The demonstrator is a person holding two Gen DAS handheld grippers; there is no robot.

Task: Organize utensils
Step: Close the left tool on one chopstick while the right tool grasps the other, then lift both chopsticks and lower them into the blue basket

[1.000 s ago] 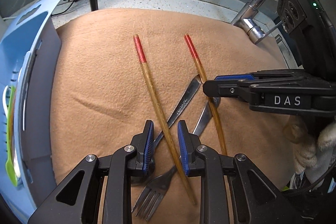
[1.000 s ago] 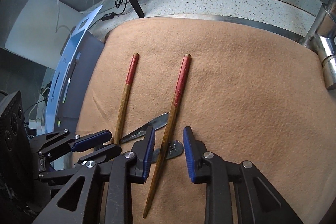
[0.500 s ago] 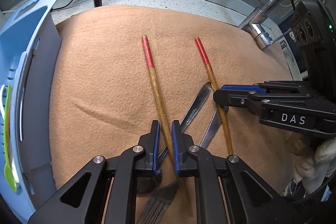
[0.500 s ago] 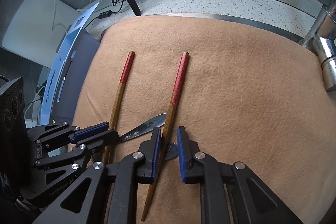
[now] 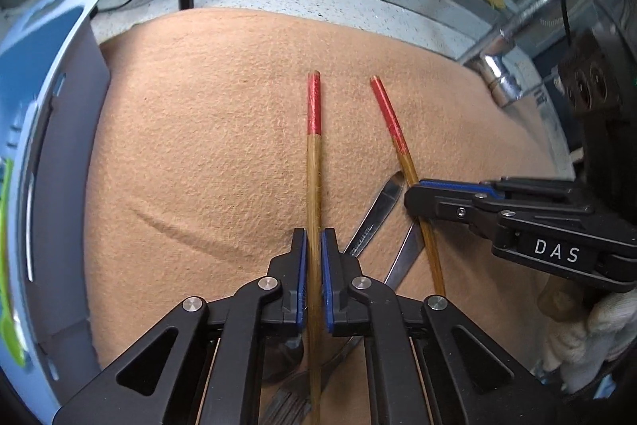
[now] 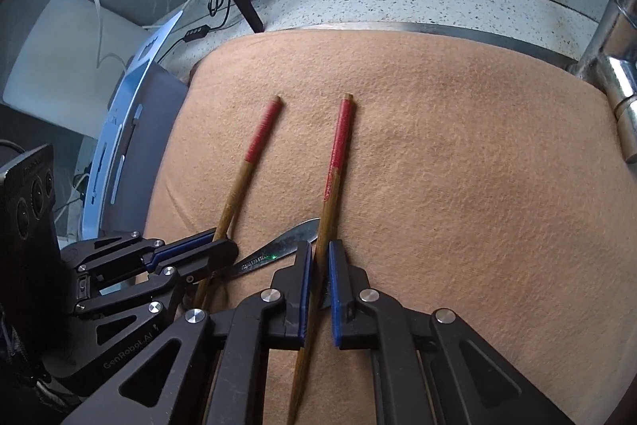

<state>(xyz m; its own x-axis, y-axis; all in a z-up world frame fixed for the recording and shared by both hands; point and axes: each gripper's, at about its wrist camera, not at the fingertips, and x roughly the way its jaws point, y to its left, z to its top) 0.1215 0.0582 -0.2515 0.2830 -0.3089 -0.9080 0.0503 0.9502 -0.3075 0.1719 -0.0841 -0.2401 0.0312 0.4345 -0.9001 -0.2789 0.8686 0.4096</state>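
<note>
A speckled grey tabletop (image 6: 398, 6) runs along the back, under a tan cloth (image 5: 191, 146) that covers most of the view (one crease at its left). A blue rack (image 5: 36, 74) stands left, a chrome tap (image 5: 505, 66) right. On the cloth, each gripper has just closed on a red-tipped chopstick: left gripper (image 5: 313, 249) on the left chopstick (image 5: 313, 154), right gripper (image 6: 318, 257) on the right chopstick (image 6: 338, 154). A knife (image 5: 382, 206) and fork (image 5: 290, 405) lie beneath.

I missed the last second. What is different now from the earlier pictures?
Both grippers have closed: the left gripper on the left chopstick, the right gripper on the right chopstick. The knife, fork and cloth lie as before.
</note>
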